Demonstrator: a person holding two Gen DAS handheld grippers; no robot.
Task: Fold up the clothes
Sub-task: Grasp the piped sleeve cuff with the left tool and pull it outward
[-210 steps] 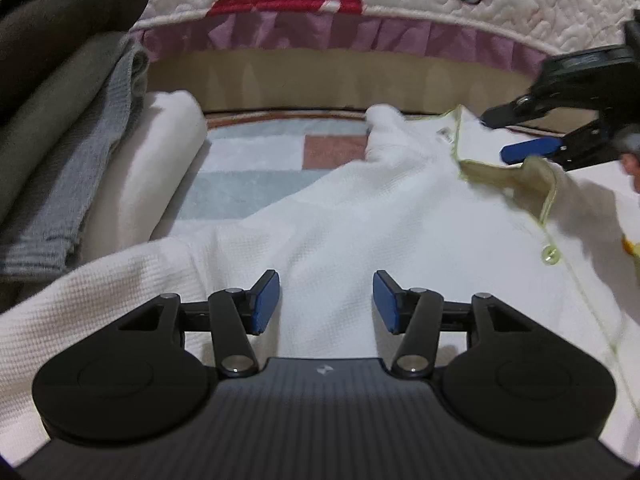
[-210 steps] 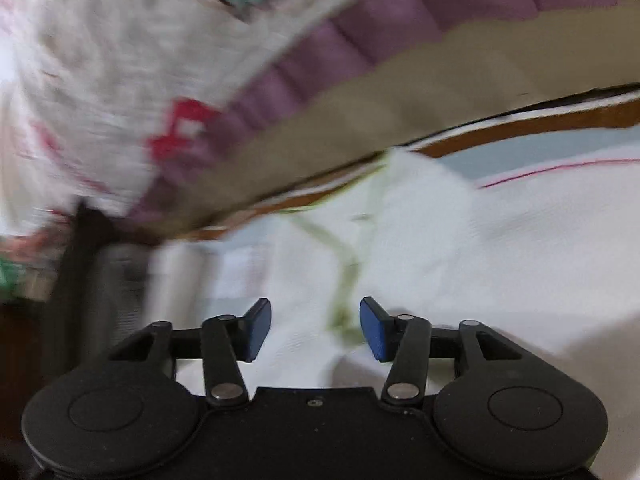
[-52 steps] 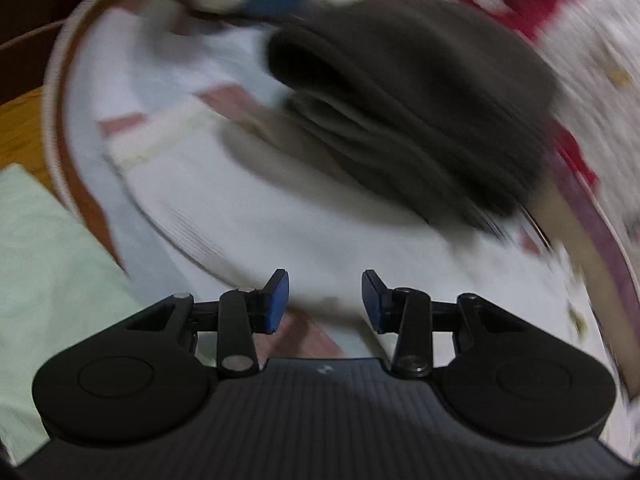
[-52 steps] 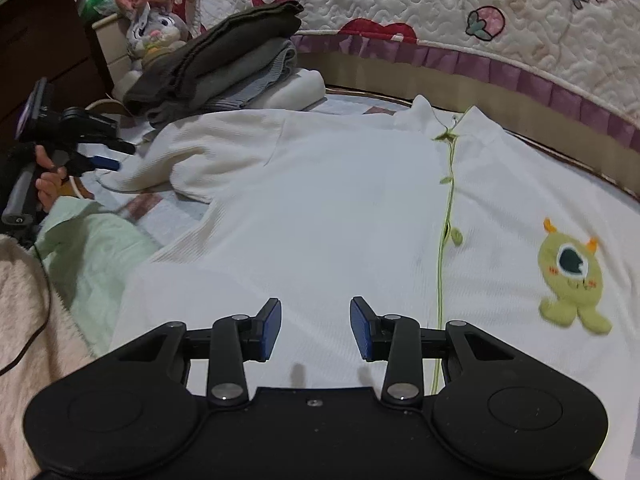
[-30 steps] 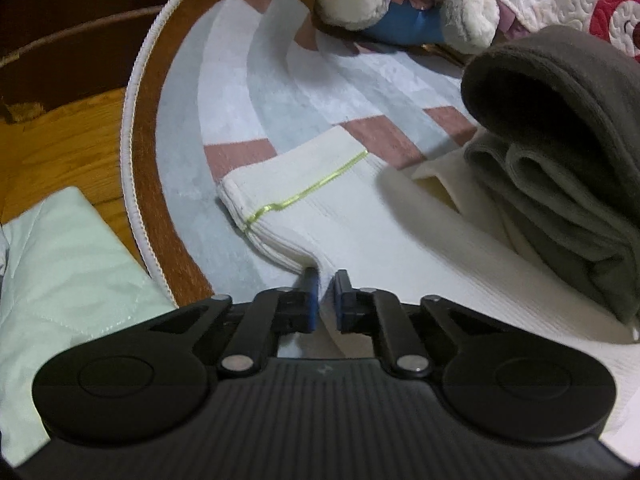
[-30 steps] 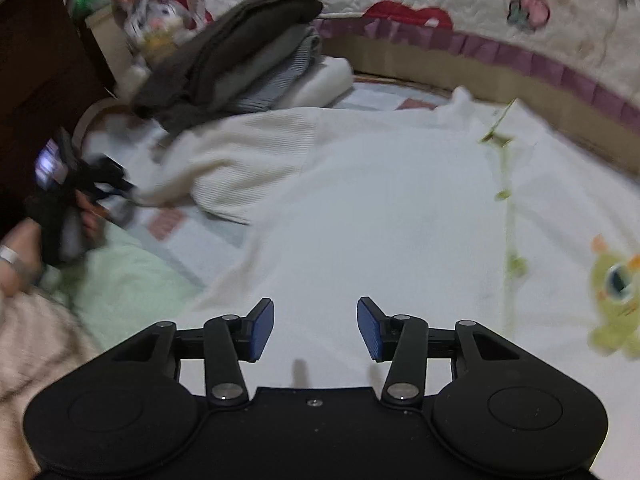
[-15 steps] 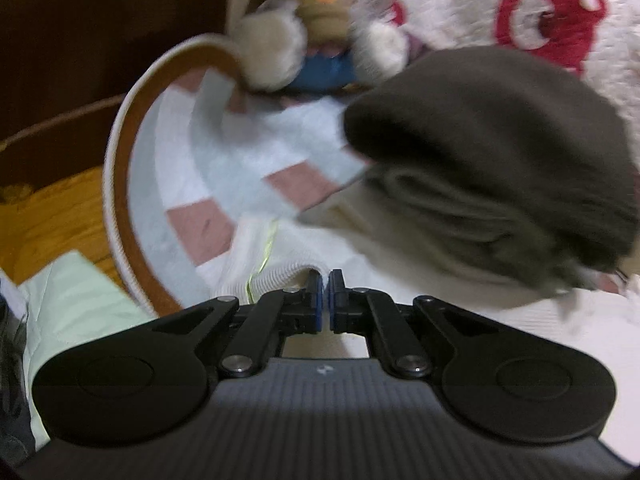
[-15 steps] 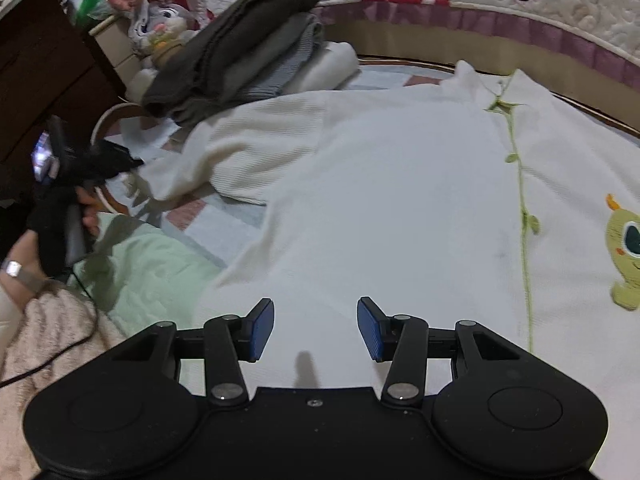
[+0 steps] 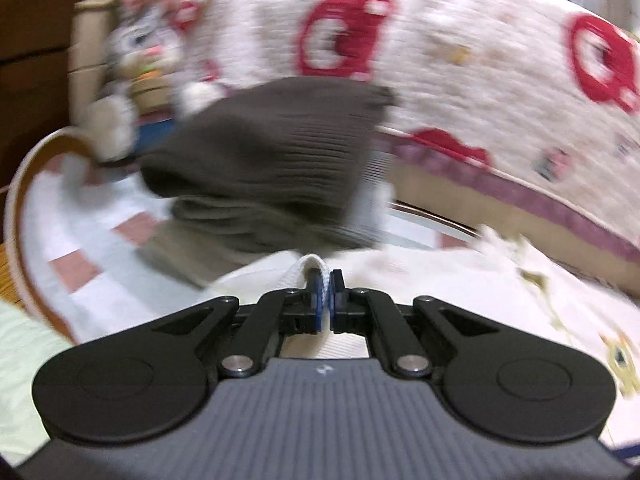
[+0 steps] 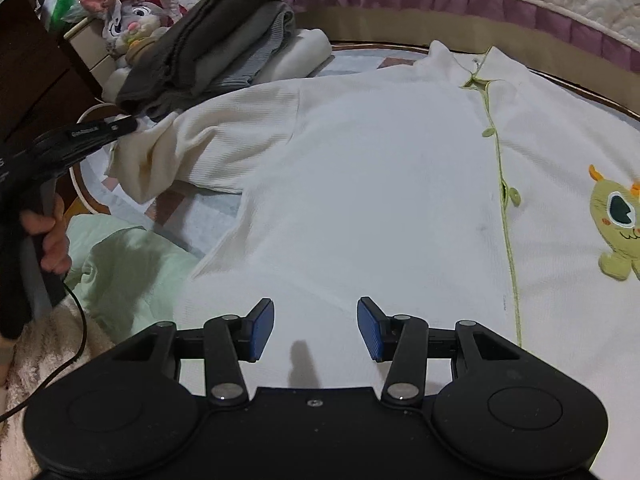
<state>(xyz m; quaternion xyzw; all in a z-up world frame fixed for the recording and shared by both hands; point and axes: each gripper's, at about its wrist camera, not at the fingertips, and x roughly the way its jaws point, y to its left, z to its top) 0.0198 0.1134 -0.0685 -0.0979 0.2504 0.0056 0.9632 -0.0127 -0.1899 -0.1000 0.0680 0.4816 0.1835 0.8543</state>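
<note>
step: folding the sleeve in | left gripper [image 9: 326,294] pinches sleeve cuff [image 9: 316,266], lifted | right gripper [image 10: 316,330] spread, empty, over white shirt [image 10: 380,184] lying flat on rug [image 10: 192,216] | next: carry cuff right across shirt body, lay flat

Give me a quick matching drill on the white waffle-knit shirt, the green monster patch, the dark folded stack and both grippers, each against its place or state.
Things:
1. left gripper
2. right gripper
3. green monster patch
4. dark folded clothes stack

States:
A. piled beside the plush rabbit
B. jaws apart over fabric
C. stitched on the white waffle-knit shirt
D. jaws pinching the white sleeve

Pairs: 1-D, 2-B, 3-C, 4-A
</note>
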